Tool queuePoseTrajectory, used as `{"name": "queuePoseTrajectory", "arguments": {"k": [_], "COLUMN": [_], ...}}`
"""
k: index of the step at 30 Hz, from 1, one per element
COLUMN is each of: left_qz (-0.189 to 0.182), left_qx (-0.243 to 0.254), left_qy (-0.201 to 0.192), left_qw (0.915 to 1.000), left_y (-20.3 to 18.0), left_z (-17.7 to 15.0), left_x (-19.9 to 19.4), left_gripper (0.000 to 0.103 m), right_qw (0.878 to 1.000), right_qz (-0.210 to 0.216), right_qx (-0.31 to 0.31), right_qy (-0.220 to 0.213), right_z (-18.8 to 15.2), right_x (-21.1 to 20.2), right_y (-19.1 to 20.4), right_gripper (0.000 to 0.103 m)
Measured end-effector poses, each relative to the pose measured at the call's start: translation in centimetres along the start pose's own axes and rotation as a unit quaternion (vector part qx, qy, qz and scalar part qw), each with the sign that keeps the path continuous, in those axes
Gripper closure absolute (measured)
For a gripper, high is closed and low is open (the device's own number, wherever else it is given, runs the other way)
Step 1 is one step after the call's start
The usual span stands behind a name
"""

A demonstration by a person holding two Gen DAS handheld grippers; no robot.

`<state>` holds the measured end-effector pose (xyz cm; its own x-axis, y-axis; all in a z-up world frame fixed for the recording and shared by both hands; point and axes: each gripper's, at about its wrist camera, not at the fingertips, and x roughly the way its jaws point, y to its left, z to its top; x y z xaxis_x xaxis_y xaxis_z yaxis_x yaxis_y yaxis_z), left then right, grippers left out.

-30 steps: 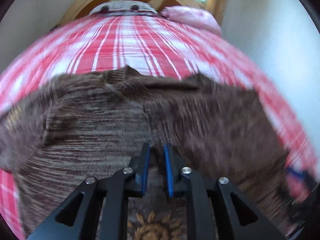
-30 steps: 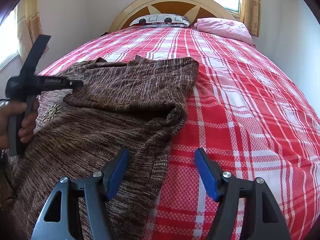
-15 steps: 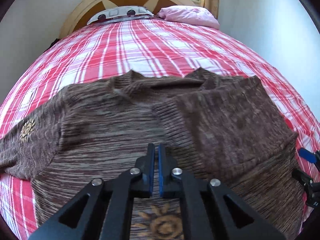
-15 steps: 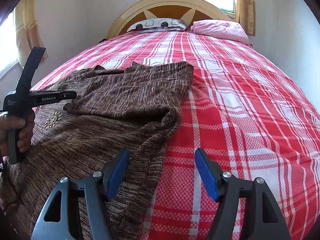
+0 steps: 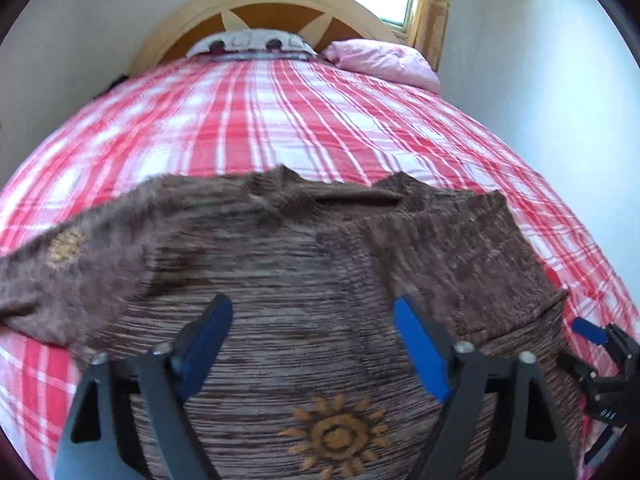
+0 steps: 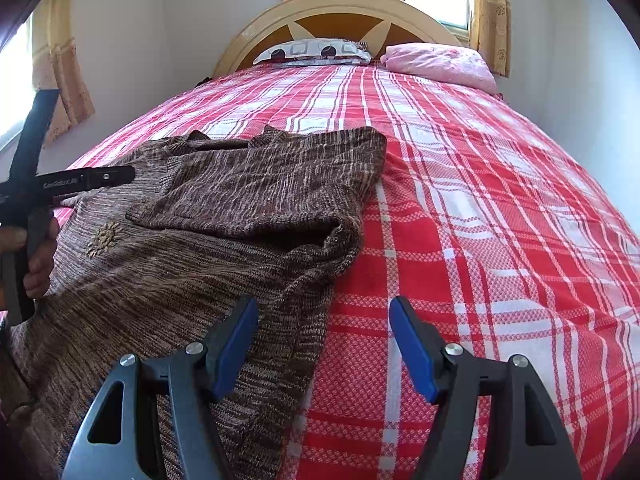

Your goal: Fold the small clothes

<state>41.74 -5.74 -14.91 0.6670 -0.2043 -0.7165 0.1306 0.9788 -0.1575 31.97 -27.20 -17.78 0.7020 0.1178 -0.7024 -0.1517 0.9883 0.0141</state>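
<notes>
Where sweater [image 6: 224,216] lies, red plaid bedspread [image 6: 460,208], arched headboard [image 6: 336,12]

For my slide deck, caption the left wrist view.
Open left gripper poised over brown knit sweater, one sleeve folded in, on red plaid bedspread.

— Where is the sweater [image 5: 304,264]?
— It lies on the near part of the bed [image 6: 460,208], toward its left side. One sleeve [image 6: 272,188] is folded over the body.
— And behind it?
— Two pillows [image 6: 316,51] lie side by side at the headboard [image 6: 340,12].
</notes>
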Motion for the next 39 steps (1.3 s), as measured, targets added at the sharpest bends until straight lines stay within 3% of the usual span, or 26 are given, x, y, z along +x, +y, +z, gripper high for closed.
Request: {"name": "queuePoseTrajectory", "arguments": {"k": [2,4,6,8,17,19,22,26,29,33,39], "left_qz": [-0.022,-0.031,-0.011,-0.031,-0.029,-0.019,-0.011,0.009,0.048,0.097,0.159], "left_qx": [0.007,0.021,0.041,0.046,0.034,0.032,0.024,0.043,0.05,0.013,-0.081], "left_qy": [0.025,0.05,0.057,0.065,0.055,0.053,0.053,0.035,0.009,-0.006,-0.003], "left_qw": [0.9994,0.998,0.9975,0.9963,0.9975,0.9979,0.9982,0.9984,0.9976,0.9952,0.984], "left_y": [-1.2,-2.5,-3.5,-3.5,-1.0,-1.1,-1.2,-0.5,2.0,8.4,18.1], "left_z": [0.0,-0.4,-0.8,-0.6,-1.3,-1.4,-1.2,-1.2,-1.4,-2.2,-4.1], "left_x": [1.3,2.4,2.7,2.4,1.0,1.3,1.1,-1.0,-3.2,-5.7,-8.5], "left_gripper": [0.054,0.061,0.071,0.095,0.099,0.096,0.083,0.053,0.022,0.019,0.019], "right_qw": [1.0,1.0,1.0,1.0,1.0,1.0,1.0,1.0,1.0,1.0,1.0], "right_qz": [-0.003,-0.003,-0.001,0.001,0.003,0.003,0.001,-0.001,0.0,-0.005,-0.017], "right_qx": [0.0,0.002,0.004,0.005,0.002,0.001,0.001,0.001,0.001,-0.003,-0.008], "right_qy": [0.0,0.004,0.005,0.006,0.008,0.008,0.005,0.001,-0.004,-0.012,-0.022], "right_z": [0.0,0.0,0.0,0.0,0.0,0.0,0.0,0.0,-0.1,-0.1,-0.1], "right_x": [0.0,0.1,0.2,0.2,0.5,0.6,0.4,0.2,0.0,-0.4,-1.0], "right_y": [0.0,-0.1,-0.2,-0.2,-0.1,-0.2,-0.3,-0.3,-0.3,-0.1,0.1], "right_gripper": [0.034,0.034,0.034,0.034,0.034,0.034,0.034,0.034,0.034,0.034,0.034]}}
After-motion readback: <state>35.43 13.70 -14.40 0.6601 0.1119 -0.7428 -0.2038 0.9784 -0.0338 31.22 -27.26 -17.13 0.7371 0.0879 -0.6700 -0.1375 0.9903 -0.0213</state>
